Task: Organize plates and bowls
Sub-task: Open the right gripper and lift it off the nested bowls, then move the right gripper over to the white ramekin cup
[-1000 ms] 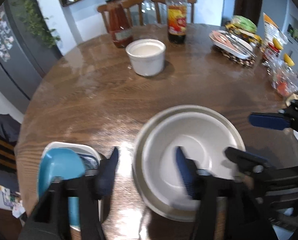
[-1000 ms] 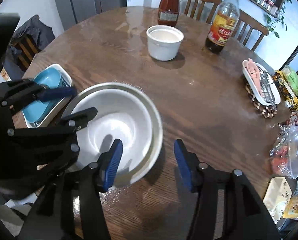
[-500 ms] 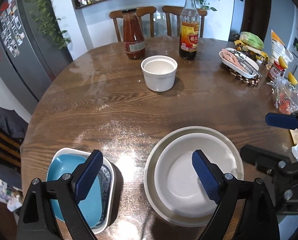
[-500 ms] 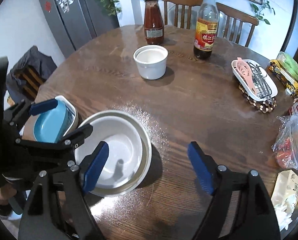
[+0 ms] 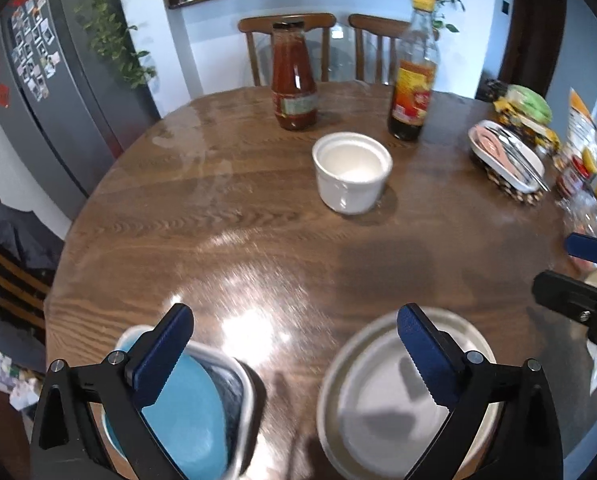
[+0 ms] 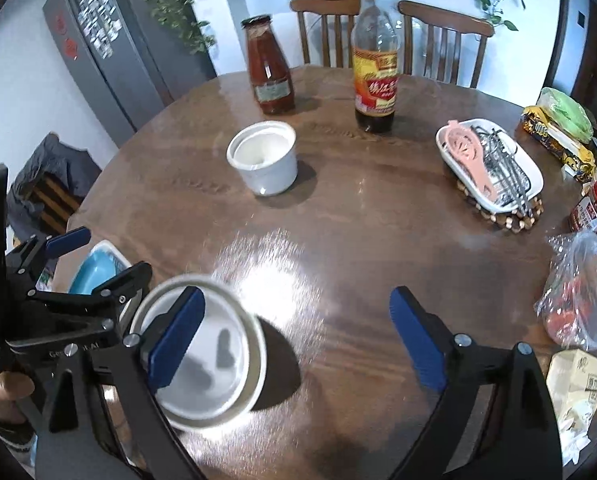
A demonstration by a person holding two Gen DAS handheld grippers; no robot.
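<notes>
Both tools are seen with jaws spread wide and opening, and nothing is gripped by either. Between the blue pads of the left gripper (image 5: 294, 356) only bare wood of the round table (image 5: 258, 224) is framed; its left finger is held over the blue bowl (image 5: 182, 424) nested in a white square dish (image 5: 247, 380), its right finger over the white bowl (image 5: 382, 412) seated in a larger plate (image 5: 330, 364). The right gripper (image 6: 294, 336) is angled down at the near table edge, its left pad over that same white bowl, with no contact visible. A hand (image 6: 2, 392) is seen on the left tool's handle. Farther off, a white ramekin (image 6: 264, 158) stands alone at mid-table.
</notes>
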